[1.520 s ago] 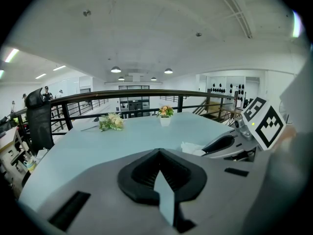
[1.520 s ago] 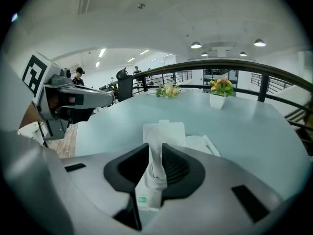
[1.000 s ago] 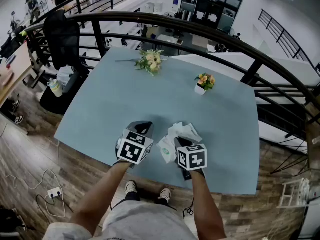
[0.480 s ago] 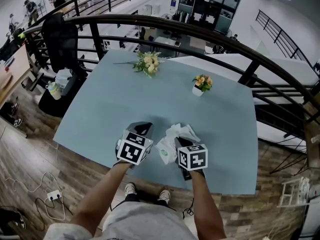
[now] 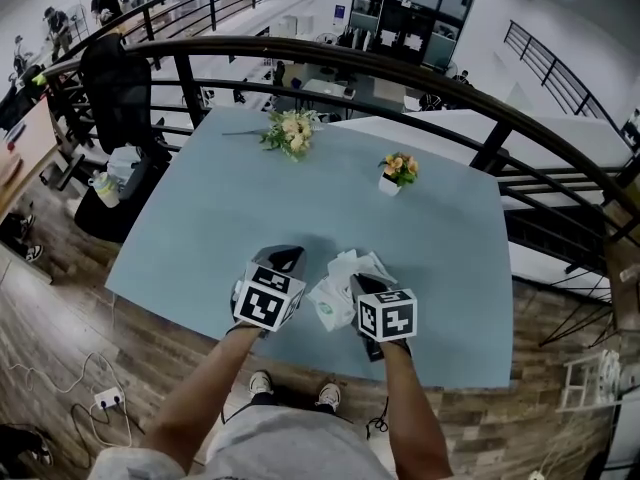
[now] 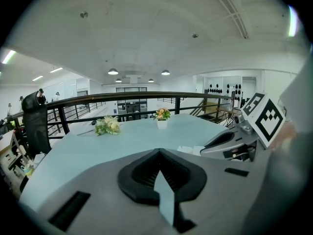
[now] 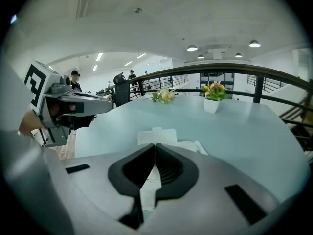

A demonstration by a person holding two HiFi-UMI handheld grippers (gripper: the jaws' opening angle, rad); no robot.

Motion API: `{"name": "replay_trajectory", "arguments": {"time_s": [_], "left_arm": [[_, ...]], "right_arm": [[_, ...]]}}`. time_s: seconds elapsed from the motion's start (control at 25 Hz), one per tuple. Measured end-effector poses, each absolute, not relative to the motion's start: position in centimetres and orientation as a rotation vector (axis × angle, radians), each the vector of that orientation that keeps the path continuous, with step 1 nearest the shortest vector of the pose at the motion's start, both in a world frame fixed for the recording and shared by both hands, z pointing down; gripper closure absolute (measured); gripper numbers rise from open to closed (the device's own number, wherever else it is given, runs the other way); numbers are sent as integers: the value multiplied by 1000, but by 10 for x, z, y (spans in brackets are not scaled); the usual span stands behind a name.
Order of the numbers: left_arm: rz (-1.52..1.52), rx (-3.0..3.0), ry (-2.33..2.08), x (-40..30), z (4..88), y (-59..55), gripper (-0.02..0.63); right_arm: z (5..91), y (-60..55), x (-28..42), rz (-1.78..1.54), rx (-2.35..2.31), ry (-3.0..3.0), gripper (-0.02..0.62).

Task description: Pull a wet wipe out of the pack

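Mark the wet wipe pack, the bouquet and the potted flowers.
wet wipe pack (image 5: 329,307), head view, on its green label.
bouquet (image 5: 293,130), head view, on the blooms.
potted flowers (image 5: 390,185), head view, on the white pot.

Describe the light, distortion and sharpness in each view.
Head view: even, bright indoor light, only faint shadows on the table; the railing looks arched, perhaps from the wide lens. Left gripper view: black corners around a round image, a bright streak at the upper right edge, the near gripper slightly soft. Right gripper view: the same black corners; the flower pot fairly sharp.
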State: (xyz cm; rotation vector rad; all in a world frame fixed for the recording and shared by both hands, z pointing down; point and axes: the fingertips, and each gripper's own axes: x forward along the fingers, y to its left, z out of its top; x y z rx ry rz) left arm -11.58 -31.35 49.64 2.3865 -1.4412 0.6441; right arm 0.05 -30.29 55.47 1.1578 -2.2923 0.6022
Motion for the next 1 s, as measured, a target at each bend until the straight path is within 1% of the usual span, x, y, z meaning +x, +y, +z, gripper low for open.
{"name": "replay_trajectory", "arguments": {"time_s": [1.0], "left_arm": [[646,2463,-1395,-97,485,-316,611]], "right_arm": [[514,-314,20,573,1286,-2337,586]]}}
